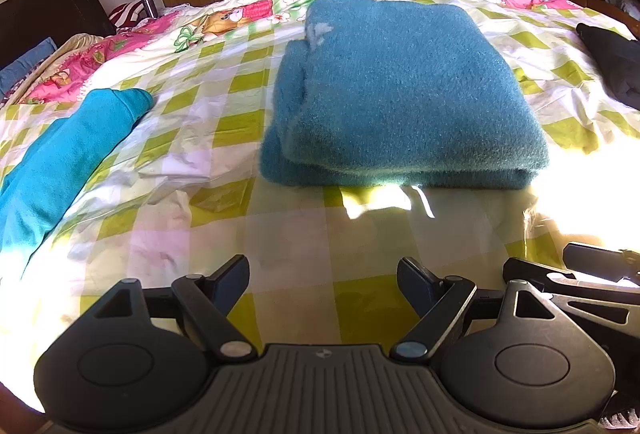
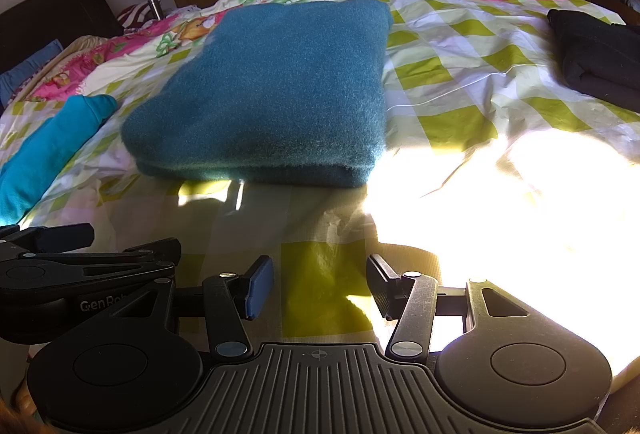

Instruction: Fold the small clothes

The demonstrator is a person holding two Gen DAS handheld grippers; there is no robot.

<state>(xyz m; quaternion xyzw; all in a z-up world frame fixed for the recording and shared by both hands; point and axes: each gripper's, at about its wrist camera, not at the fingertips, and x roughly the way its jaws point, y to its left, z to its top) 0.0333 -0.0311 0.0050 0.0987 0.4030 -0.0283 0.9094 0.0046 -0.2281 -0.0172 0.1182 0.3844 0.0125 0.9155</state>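
1. A bright turquoise garment [image 1: 60, 153] lies unfolded at the bed's left, probably awaiting its turn.
2. The left gripper [image 1: 322, 284], jaws wide and empty, hovers before the folded teal fleece [image 1: 400, 89] mid-bed [image 1: 288, 234]; its body reads "GenRo…".
3. The right gripper [image 2: 320, 286] likewise gapes empty; a dark folded garment [image 2: 596, 53] sits far right.

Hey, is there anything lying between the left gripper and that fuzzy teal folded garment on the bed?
Nothing visible does. The left gripper is open, and only bare checked bedsheet lies between it and the fuzzy teal garment. The bright blue garment lies off to the left and the black garment off to the right.
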